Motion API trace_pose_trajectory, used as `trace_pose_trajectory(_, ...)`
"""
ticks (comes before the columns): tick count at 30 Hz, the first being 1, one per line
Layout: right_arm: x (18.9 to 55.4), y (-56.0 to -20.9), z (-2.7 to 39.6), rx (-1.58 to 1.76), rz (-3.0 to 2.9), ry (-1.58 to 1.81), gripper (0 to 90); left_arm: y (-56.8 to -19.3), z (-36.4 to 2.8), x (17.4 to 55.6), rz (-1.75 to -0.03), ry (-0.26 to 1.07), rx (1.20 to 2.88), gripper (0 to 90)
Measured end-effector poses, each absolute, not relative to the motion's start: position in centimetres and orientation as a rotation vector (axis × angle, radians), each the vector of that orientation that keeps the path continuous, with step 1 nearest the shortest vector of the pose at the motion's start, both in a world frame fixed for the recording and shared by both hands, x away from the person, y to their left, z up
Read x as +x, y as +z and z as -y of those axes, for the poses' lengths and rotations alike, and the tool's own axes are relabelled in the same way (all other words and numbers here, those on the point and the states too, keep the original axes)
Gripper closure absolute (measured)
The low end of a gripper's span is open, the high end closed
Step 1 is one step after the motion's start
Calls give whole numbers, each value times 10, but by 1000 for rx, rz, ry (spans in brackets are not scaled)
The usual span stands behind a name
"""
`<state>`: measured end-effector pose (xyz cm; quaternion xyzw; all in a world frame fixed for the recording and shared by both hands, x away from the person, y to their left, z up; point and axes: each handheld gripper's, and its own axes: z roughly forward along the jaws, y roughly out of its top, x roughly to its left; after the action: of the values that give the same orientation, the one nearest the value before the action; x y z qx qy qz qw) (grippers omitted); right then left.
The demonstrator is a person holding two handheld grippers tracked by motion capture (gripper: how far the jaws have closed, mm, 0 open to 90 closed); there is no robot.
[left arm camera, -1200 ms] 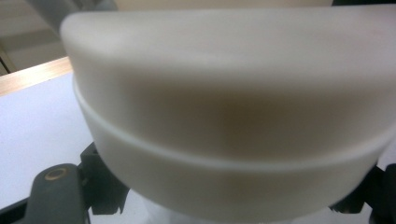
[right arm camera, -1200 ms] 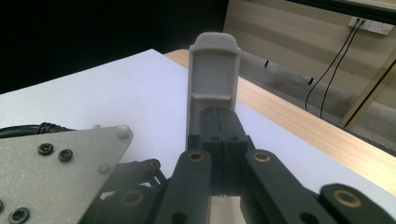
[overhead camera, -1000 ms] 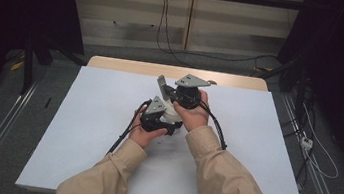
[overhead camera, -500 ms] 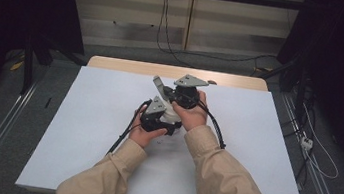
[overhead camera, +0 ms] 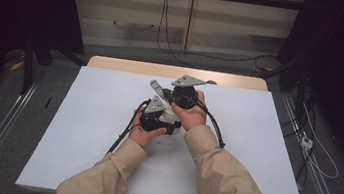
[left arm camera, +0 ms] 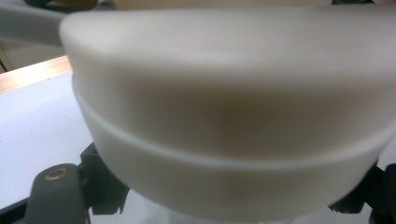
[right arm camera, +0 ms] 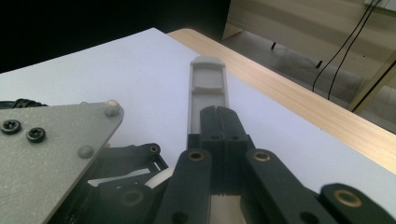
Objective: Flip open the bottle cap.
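From the high view I've got both hands together mid-table (overhead camera: 80,130), the left gripper (overhead camera: 157,118) just in front of and touching close to the right gripper (overhead camera: 183,94), cables trailing back toward my sleeves. Something white (overhead camera: 172,126) peeks out under the left gripper, right on the white table top. In the left gripper view a smooth white rounded thing (left arm camera: 224,116) sits right up against the lens, with a ridge running around it; the black jaws come up on either side of it at the bottom corners, so I read that gripper as clamped on the white thing. In the right gripper view my right gripper (right arm camera: 218,114) has its jaws pressed flat together around the base of a flat grey strip (right arm camera: 208,91) that sticks out ahead over the table, so it's clenched on that. The left gripper's grey plate (right arm camera: 46,149) sits at lower left there.
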<state>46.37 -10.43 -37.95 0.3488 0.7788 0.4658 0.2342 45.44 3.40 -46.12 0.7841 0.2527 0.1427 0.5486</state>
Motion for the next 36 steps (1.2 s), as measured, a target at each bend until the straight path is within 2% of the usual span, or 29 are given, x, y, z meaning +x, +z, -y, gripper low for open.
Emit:
trace_pose_trajectory(5,462,-381,107,950,-2120,1317,885,-460,-35,453,-591,346,1873,182)
trace_pose_trajectory(9,456,-380,111,914,-2106,1348,765,-453,-44,453,-605,351,1885,93)
trace_pose_trajectory(15,441,-376,123,933,-2084,1382,585,-443,-63,448,-603,344,1887,87)
trace_pose_trajectory(17,436,-375,129,949,-2076,1383,567,-442,-68,446,-611,337,1889,87)
trace_pose_trajectory(20,429,-376,136,969,-2058,1373,469,-442,-72,441,-610,328,1902,84)
trace_pose_trajectory(23,421,-378,144,987,-2045,1383,426,-442,-76,436,-620,327,1908,82)
trace_pose_trajectory(25,415,-380,149,1002,-2038,1391,363,-443,-78,432,-611,330,1923,82)
trace_pose_trajectory(36,378,-387,184,1022,-2001,1381,237,-438,-99,412,-629,344,1922,82)
